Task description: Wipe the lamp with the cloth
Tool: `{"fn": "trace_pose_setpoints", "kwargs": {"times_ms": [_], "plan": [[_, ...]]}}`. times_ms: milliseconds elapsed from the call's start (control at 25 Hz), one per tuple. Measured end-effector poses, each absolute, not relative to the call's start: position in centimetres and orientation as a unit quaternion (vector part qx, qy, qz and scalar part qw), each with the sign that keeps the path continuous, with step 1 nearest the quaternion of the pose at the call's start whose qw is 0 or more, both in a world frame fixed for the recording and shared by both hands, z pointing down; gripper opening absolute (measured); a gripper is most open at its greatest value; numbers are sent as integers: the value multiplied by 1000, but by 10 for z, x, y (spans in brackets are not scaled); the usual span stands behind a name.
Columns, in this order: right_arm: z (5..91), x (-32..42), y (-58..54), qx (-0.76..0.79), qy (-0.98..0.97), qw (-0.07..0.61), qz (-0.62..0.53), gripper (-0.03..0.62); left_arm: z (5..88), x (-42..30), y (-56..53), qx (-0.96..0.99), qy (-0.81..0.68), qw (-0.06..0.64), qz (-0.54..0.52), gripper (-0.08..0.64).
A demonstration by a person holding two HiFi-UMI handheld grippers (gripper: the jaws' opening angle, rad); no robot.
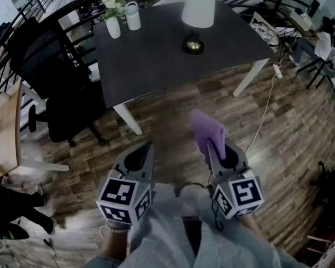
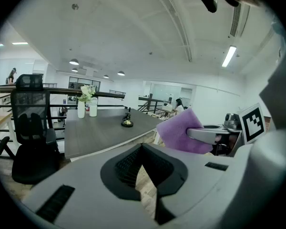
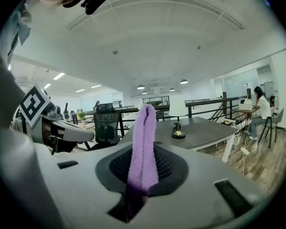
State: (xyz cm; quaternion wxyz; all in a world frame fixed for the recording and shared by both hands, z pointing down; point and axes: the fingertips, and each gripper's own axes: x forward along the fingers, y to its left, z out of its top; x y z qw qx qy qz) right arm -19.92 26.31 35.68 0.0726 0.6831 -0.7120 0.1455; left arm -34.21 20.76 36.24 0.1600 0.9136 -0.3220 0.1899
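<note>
The lamp, with a white shade and a brass base, stands on the far side of the dark grey table, well ahead of both grippers. My right gripper is shut on a purple cloth, which sticks up between its jaws above the wooden floor. My left gripper hovers beside it, shut and holding nothing. In the left gripper view the cloth shows at right and the lamp base sits far off on the table. The right gripper view has the lamp base just right of the cloth.
A vase of flowers and a white jar stand at the table's far left corner. A black office chair sits left of the table, beside a wooden desk. A white cable runs across the floor at right. A person sits far right.
</note>
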Motion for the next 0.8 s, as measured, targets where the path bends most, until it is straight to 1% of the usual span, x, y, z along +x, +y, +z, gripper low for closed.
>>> {"fn": "trace_pose_setpoints", "kwargs": {"times_ms": [800], "plan": [[359,-207,280,708,-686,72,152,49,365,-352,216,921,-302,159,190,2]]}}
